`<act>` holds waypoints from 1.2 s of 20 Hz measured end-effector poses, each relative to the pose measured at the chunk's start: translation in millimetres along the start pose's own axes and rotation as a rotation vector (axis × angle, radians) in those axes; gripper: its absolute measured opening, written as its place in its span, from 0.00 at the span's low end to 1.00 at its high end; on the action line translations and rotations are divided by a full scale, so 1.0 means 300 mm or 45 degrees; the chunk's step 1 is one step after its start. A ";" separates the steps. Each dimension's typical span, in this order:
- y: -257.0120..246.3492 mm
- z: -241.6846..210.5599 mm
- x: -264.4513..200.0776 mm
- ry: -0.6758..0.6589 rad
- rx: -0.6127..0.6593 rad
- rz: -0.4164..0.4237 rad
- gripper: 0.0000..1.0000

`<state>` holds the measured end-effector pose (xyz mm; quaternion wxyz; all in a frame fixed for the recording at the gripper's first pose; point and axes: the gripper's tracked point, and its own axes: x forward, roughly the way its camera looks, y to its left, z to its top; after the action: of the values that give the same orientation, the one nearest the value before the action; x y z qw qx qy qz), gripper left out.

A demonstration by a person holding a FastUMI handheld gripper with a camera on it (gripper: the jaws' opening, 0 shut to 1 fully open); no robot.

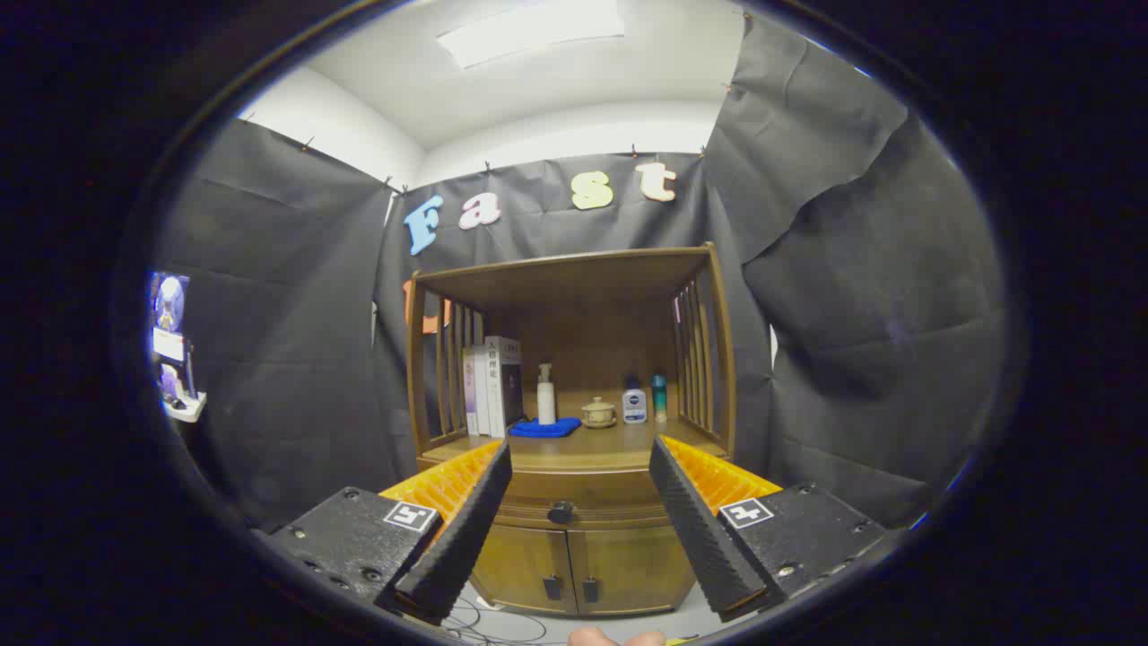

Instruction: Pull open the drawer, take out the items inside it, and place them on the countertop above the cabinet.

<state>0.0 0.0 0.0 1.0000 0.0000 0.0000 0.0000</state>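
Nothing is done yet: the drawer (574, 502) looks closed, its knob (560, 512) untouched beyond the gripper (581, 467), whose fingers stand spread and empty. Opening, emptying and placing items on the countertop (619, 441) all remain.

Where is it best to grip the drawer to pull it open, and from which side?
Probably the dark knob, the one protruding part at the middle of the drawer front. Come straight from the front; the open gripper already frames it from a distance.

Claw (580, 458): ridged fingers, square-marked, seemingly screwed mounts
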 end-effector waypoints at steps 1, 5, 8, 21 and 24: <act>0.004 0.003 0.023 0.020 0.013 -0.012 1.00; 0.055 -0.003 0.056 0.044 -0.015 0.024 1.00; 0.090 -0.109 0.025 0.066 0.007 0.028 0.99; 0.085 -0.294 -0.015 0.177 0.006 -0.012 1.00; 0.089 -0.299 0.013 0.173 -0.002 -0.018 1.00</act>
<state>3.8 26.8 -89.8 0.9977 -0.0008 0.0678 -0.0072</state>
